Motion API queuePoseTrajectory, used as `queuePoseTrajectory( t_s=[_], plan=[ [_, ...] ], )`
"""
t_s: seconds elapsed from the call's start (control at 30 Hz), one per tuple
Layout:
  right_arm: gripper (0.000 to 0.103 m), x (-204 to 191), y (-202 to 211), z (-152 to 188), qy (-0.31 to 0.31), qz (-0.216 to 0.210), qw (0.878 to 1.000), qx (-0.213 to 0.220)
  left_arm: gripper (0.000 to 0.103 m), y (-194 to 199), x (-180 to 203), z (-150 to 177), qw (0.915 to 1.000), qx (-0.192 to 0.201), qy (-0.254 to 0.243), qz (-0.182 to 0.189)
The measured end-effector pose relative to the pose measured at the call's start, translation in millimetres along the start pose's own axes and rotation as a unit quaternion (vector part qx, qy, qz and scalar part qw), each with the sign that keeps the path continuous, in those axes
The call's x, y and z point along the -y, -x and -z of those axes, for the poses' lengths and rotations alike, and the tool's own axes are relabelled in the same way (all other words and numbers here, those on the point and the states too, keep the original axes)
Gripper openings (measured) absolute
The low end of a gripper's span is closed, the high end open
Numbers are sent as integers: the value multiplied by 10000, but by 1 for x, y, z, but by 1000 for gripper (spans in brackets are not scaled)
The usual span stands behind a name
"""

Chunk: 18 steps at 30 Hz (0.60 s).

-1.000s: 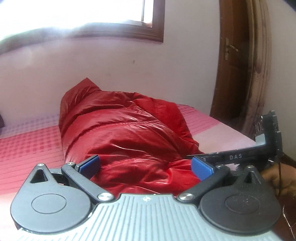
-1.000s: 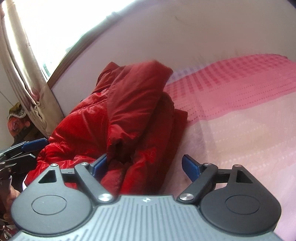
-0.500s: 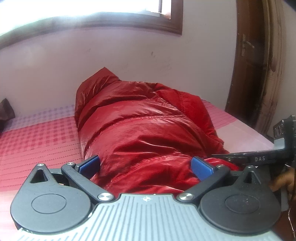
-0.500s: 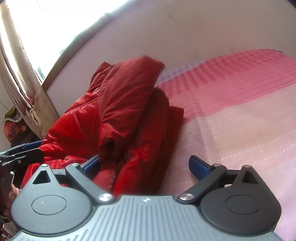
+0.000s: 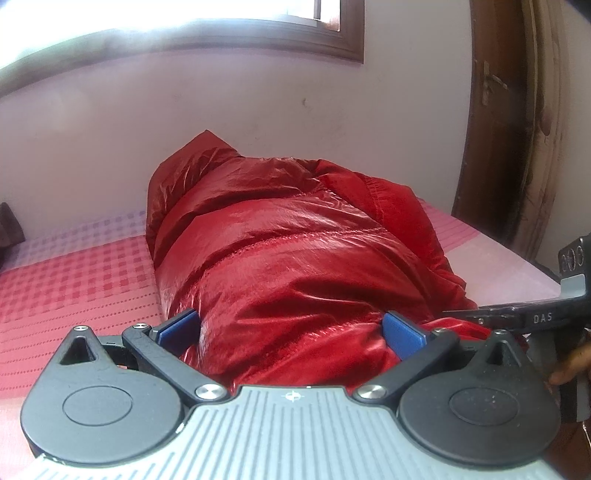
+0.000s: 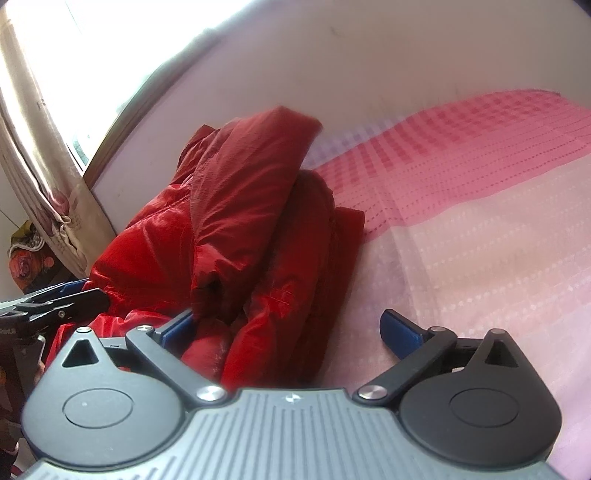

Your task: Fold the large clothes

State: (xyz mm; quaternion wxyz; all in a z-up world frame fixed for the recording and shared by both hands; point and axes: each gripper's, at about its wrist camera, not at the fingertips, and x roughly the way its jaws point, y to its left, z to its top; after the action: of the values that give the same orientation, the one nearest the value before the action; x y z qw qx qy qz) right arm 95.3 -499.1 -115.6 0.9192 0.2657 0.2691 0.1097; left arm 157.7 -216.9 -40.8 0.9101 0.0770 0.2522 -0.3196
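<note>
Care with the near hem: with the left hand-held gripper [image 5: 290, 328] spread wide around the puffy red jacket [image 5: 295, 251], pinch only once both blue pads [image 5: 177, 328] sit on cloth. Same for the right hand-held gripper [image 6: 288, 328], opening now, jacket edge between its jaws but not squeezed. Farther off, shiny, slippery quilted cloth heaped on the pink checked bed [image 5: 74, 288].

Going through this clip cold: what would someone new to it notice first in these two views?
First, the shiny red puffer jacket, folded into a long bundle on the pink checked bedspread and running toward the wall under the window. Next, the blue-padded left gripper open at the bundle's near end. The right gripper is opening at the bundle's side, with red fabric by one pad and bare bedspread by the other.
</note>
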Motion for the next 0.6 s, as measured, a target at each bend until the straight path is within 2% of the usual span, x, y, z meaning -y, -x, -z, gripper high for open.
queuePoseTrajectory(
  t_s=[0.6],
  plan=[
    [103, -2, -1, 0, 66, 44, 10000, 0, 103, -17, -9, -2, 9999, 33, -16, 156]
  ],
)
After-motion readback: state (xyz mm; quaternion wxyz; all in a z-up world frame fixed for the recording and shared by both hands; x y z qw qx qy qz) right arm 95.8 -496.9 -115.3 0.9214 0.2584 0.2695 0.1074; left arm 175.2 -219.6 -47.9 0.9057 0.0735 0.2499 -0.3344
